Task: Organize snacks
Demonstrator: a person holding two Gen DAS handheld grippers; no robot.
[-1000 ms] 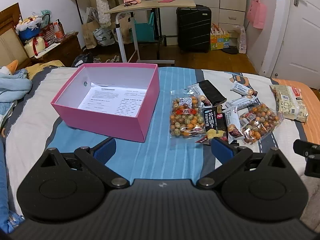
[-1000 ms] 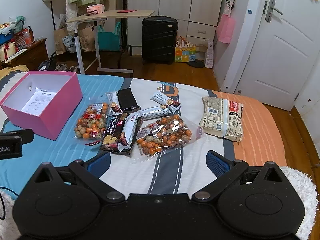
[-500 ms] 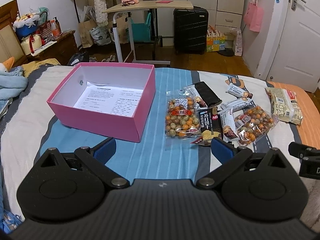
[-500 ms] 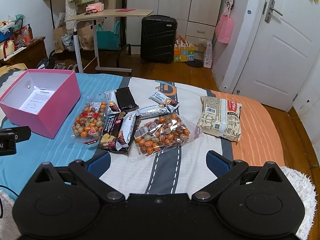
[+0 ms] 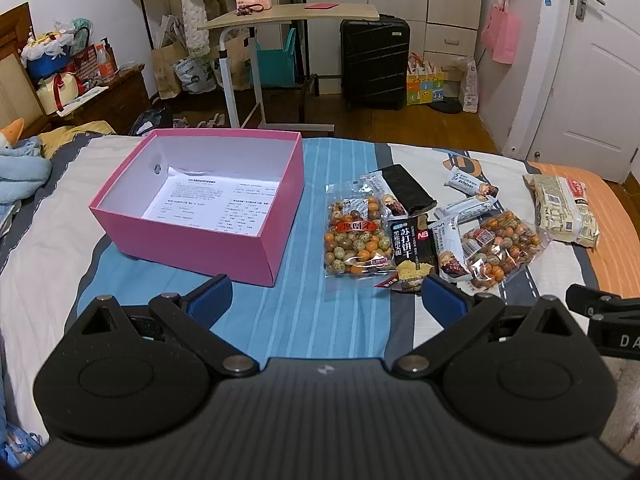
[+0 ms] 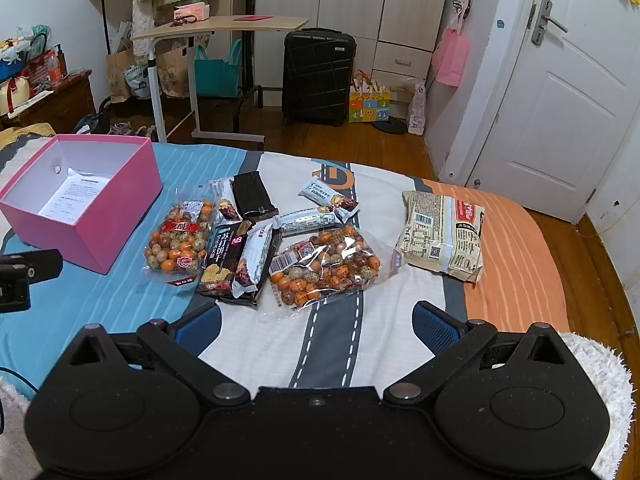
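Note:
An open pink box (image 5: 280, 216) (image 6: 132, 184) with a printed sheet inside sits on the bed at the left. To its right lie several snack packs: two clear bags of coated nuts (image 5: 356, 240) (image 6: 324, 266), a black cracker pack (image 5: 412, 256) (image 6: 224, 256), white bars (image 6: 306, 220) and a beige noodle pack (image 5: 564, 210) (image 6: 442, 232). My left gripper (image 5: 326, 300) hangs open above the blue-striped sheet, short of the box and snacks. My right gripper (image 6: 316, 322) is open too, just short of the nut bag, holding nothing.
The bed's far edge drops to a wooden floor with a rolling desk (image 5: 288, 20), a black suitcase (image 6: 318, 74) and bags. A white door (image 6: 568, 92) stands at the right. A blue blanket (image 5: 20, 172) lies at the bed's left; a fluffy white rug (image 6: 596, 364) at the lower right.
Both grippers have pulled back and up a little, so the box and snacks look slightly farther away. Nothing on the bed has moved. Both stay open.

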